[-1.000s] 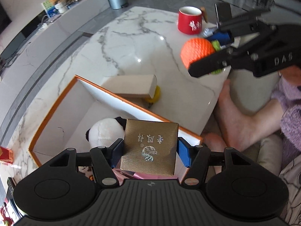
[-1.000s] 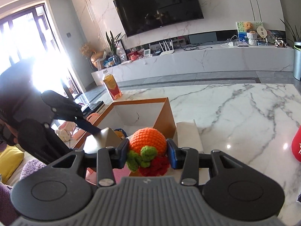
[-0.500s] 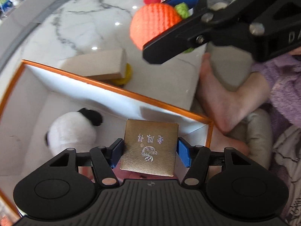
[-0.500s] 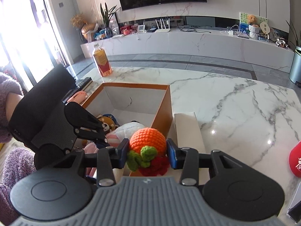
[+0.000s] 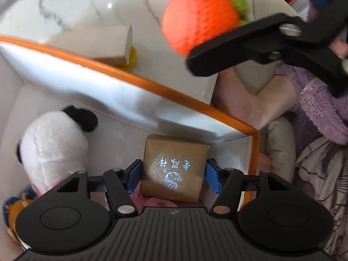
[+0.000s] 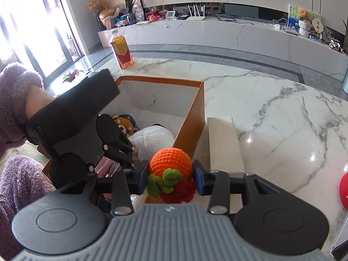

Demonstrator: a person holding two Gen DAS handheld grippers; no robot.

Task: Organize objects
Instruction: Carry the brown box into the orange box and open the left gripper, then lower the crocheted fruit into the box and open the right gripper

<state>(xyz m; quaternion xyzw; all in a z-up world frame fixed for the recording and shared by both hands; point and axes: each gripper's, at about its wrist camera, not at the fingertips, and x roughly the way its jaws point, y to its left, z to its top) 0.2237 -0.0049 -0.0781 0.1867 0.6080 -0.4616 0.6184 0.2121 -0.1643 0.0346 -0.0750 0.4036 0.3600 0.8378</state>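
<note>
My left gripper (image 5: 173, 175) is down inside the orange-rimmed white box (image 5: 152, 84), at its near right corner. Its blue pads stand a little apart from the sides of a gold box (image 5: 174, 167) with silver characters; a thin gap shows on each side. A white and black panda plush (image 5: 52, 145) lies in the box to the left. My right gripper (image 6: 170, 177) is shut on an orange crochet ball (image 6: 170, 162) with green leaves, held just over the box's right wall (image 6: 193, 117). The ball also shows in the left wrist view (image 5: 198, 19).
A long beige box (image 6: 224, 143) lies on the marble table beside the orange box, over something yellow (image 5: 131, 57). A brown bear toy (image 6: 124, 124) is in the box. A drink bottle (image 6: 121, 52) stands behind it. A red mug (image 6: 343, 193) is at the right. A person's bare leg (image 5: 250, 100) is beside the table.
My left gripper went down into the box with the gold box, and its pads have parted slightly from it. My right gripper carried the orange ball closer over the box wall.
</note>
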